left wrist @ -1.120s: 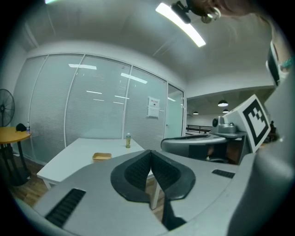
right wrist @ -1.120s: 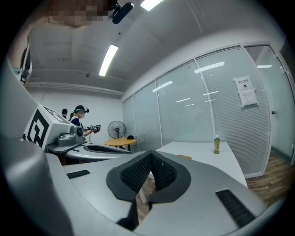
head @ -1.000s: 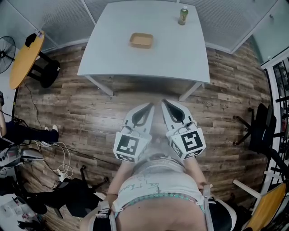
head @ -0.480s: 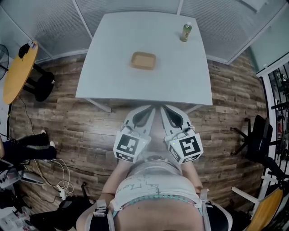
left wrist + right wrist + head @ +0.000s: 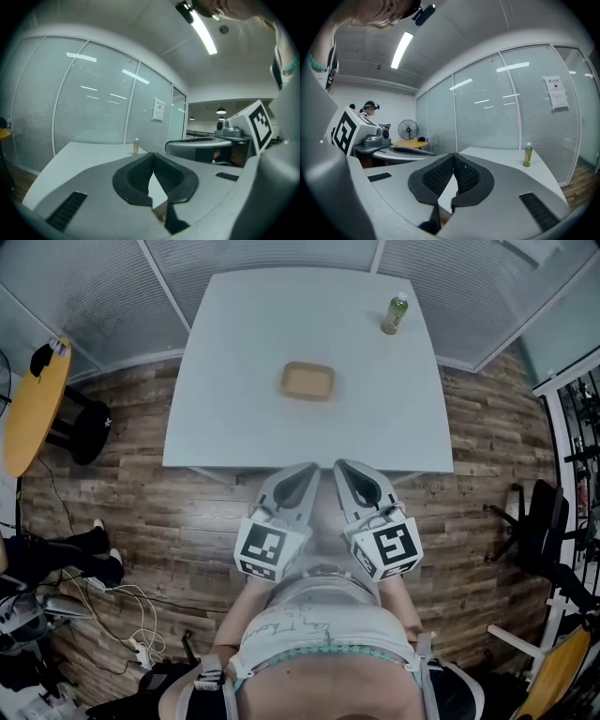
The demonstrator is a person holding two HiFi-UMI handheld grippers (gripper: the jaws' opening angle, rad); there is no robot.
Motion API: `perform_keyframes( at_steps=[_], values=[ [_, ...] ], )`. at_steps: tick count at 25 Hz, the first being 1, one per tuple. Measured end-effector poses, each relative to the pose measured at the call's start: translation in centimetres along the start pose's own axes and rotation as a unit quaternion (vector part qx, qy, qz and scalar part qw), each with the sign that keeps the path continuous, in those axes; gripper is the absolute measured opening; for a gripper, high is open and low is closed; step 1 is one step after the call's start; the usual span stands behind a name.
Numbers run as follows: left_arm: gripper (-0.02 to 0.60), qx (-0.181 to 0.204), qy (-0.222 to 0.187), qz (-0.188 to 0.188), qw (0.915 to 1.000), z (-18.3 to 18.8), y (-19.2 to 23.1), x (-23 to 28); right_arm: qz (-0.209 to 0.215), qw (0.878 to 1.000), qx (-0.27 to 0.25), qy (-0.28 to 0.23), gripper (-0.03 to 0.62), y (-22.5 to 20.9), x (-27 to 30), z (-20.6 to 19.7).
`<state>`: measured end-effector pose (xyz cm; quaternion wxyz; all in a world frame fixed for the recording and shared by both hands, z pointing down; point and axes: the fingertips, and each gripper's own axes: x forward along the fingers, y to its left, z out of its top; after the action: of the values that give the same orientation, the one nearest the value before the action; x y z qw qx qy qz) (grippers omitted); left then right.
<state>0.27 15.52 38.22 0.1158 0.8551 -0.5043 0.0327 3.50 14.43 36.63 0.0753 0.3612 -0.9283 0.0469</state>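
My left gripper [image 5: 302, 474] and my right gripper [image 5: 351, 474] hung side by side close before my body, above the brown wooden plank floor [image 5: 112, 493]. In the head view their tips lay at the near edge of the white rectangular surface [image 5: 234, 418].

In the left gripper view, my left fingers [image 5: 138, 176] were closed, with the black ribbed pads meeting at the tip and nothing between them. In the right gripper view, my right fingers [image 5: 436, 178] were likewise closed and empty.

The shallow tan rectangular tray [image 5: 307, 381] lay near the middle of the surface. It was the nearest thing to both grippers, yet well apart from them. The green bottle with a white cap [image 5: 395, 314] stood upright near the far right corner, well apart from the tray. A round yellow side table [image 5: 33, 418] stood to the left of the surface.
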Motion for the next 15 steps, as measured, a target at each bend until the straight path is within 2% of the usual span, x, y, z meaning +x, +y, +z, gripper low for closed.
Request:
perform_keyframes(
  at_steps=[9,15],
  values=[
    [0.003,0.0,-0.005,-0.033,0.9994,0.7,2.3,0.5,-0.016,1.0,0.003,0.005,0.0,0.8,3.1,0.1],
    [0.003,-0.003,-0.002,-0.029,0.9996,0.8,3.5,1.2,-0.022,1.0,0.009,0.017,0.0,0.0,4.0,-0.2]
  ],
)
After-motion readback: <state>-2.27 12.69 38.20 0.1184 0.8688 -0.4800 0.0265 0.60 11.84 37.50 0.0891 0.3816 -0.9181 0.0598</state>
